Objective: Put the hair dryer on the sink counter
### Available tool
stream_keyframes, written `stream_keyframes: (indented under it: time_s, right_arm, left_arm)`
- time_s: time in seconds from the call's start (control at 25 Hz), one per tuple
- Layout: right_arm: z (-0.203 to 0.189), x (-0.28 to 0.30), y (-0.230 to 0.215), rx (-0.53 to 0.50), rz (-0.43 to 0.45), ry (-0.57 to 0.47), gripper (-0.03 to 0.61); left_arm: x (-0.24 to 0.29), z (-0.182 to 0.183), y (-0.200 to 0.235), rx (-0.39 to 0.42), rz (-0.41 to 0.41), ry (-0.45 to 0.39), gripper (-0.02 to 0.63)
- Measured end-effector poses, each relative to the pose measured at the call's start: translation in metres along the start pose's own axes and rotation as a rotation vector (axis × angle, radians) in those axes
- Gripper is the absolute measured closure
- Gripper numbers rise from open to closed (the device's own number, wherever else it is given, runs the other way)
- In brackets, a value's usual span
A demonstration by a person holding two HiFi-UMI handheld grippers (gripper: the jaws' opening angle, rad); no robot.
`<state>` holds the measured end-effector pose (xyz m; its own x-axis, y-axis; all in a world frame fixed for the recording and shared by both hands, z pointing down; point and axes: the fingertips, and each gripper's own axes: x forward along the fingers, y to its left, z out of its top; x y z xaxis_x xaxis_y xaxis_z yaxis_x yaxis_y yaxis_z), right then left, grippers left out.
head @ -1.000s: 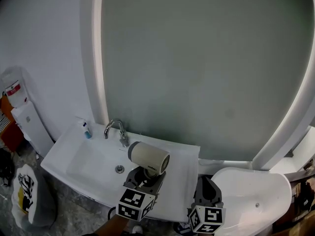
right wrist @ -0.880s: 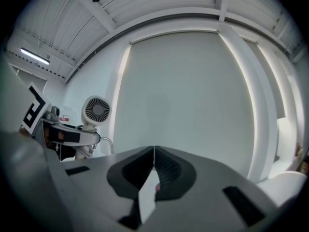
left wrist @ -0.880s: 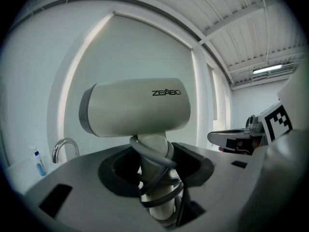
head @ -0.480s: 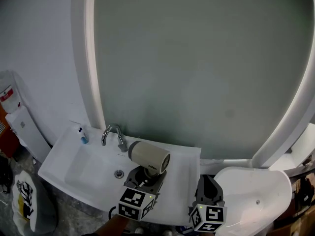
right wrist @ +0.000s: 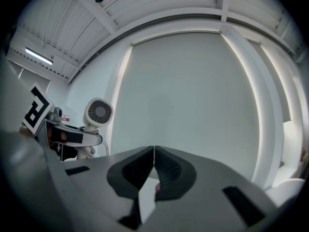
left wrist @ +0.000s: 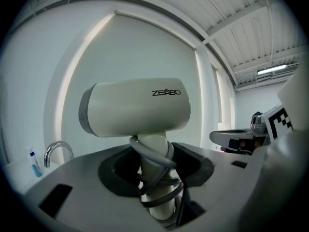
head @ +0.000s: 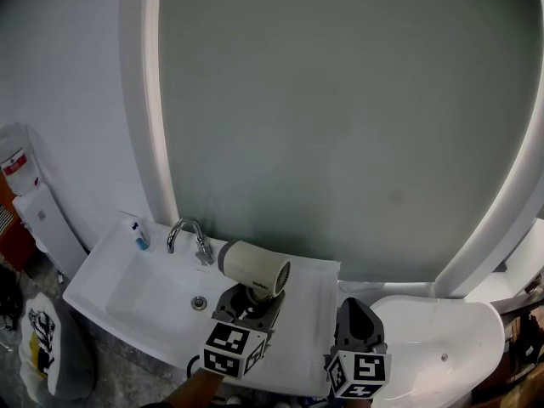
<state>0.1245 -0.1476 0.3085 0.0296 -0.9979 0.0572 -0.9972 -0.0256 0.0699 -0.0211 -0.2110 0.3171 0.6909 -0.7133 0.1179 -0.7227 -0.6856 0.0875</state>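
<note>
Arched backlit mirror (head: 340, 126) at centre, pale wall (head: 59, 75) at 10 o'clock, grey floor (head: 127, 376) at 7 o'clock, ribbed ceiling (left wrist: 251, 13) overhead

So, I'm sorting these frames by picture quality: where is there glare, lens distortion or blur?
Head view: the light strip round the mirror glares to flat white, and its edges bow with the wide lens. Left gripper view: fisheye with black corners; the hair dryer is sharp, its print legible. Right gripper view: same dark ring; the ceiling lamp is a bright streak.
</note>
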Motion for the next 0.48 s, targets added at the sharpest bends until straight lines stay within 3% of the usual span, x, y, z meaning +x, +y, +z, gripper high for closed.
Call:
stream_keyframes:
  time_s: [0.48]
  right_arm:
    - [-0.008, 0.007, -0.031, 0.028, 0.008, 0.005, 0.557]
  left_arm:
    - [0.025, -0.006, -0.018, 0.000, 0.006, 0.023, 0.414]
